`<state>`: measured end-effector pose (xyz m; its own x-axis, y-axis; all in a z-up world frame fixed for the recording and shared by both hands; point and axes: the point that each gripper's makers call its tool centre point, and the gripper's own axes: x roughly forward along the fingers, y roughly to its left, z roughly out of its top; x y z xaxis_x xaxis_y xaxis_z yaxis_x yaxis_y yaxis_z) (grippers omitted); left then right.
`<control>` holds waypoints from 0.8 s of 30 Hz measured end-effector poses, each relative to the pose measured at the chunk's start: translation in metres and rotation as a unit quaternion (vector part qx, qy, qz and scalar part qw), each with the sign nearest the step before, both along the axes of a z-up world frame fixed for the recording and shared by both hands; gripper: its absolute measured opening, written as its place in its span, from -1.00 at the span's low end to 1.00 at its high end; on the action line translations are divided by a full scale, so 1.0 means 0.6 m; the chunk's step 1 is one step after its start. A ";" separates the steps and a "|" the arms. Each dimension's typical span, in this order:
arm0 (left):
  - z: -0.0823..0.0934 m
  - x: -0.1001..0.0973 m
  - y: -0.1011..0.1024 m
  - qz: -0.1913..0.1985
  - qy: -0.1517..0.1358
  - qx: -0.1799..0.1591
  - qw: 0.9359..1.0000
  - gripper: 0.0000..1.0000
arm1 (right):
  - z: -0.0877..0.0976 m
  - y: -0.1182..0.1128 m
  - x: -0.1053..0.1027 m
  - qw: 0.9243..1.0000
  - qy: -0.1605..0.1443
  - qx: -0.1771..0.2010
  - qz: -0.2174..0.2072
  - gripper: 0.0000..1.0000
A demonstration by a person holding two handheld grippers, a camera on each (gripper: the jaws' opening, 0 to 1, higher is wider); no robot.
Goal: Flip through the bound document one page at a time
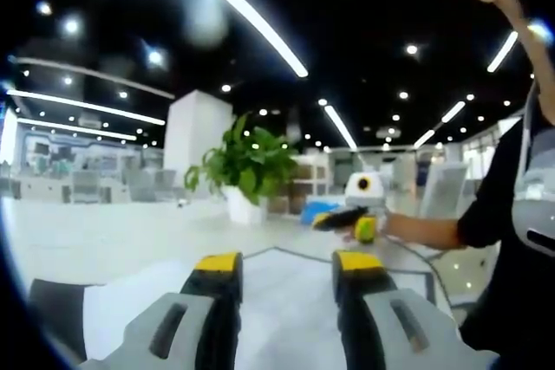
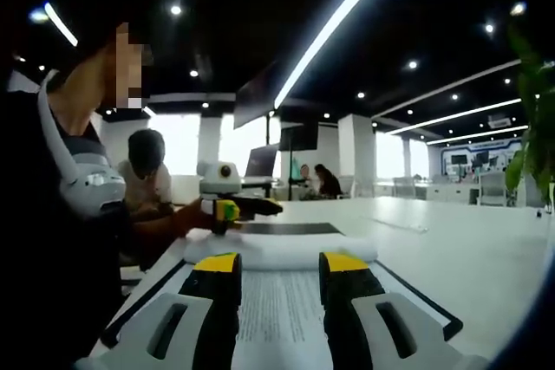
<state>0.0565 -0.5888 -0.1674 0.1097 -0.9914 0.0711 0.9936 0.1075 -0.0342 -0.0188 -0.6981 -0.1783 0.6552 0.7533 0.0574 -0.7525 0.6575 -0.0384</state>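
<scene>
Left gripper view: plant (image 1: 247, 165) beyond document (image 1: 286, 301).

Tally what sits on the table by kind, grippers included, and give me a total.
Grippers: 2, the left gripper and the right gripper, both open
Bound documents: 1, the bound document, lying open with printed text showing
Dark mats: 1, the dark mat under the document
Potted plants: 1, the potted plant
Total: 5
</scene>
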 end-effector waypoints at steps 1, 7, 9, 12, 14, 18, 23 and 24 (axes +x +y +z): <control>-0.001 0.000 0.000 0.000 0.000 0.001 1.000 -0.16 | 0.000 0.001 0.000 1.000 0.000 0.001 0.000 -0.23; -0.003 0.002 0.001 0.002 0.003 0.001 1.000 -0.16 | -0.004 0.005 -0.001 1.000 0.001 -0.003 -0.001 -0.23; -0.004 0.001 0.002 0.003 0.003 0.002 1.000 -0.16 | -0.002 0.001 0.002 1.000 0.001 0.000 -0.007 -0.23; -0.005 0.001 0.002 0.004 0.003 0.003 1.000 -0.16 | -0.001 -0.005 0.005 1.000 0.001 0.004 -0.015 -0.23; -0.004 -0.001 0.003 0.003 0.002 0.001 1.000 -0.16 | -0.001 -0.006 0.006 1.000 0.001 0.005 -0.016 -0.23; -0.001 0.000 0.005 0.002 0.010 -0.005 1.000 -0.16 | -0.003 -0.007 0.007 1.000 0.005 0.006 -0.016 -0.23; -0.001 0.000 0.006 0.005 0.008 -0.004 1.000 -0.16 | 0.000 -0.009 0.006 1.000 0.003 0.008 -0.019 -0.23; -0.001 0.000 0.006 0.005 0.007 -0.003 1.000 -0.16 | 0.001 -0.010 0.006 1.000 0.003 0.010 -0.020 -0.23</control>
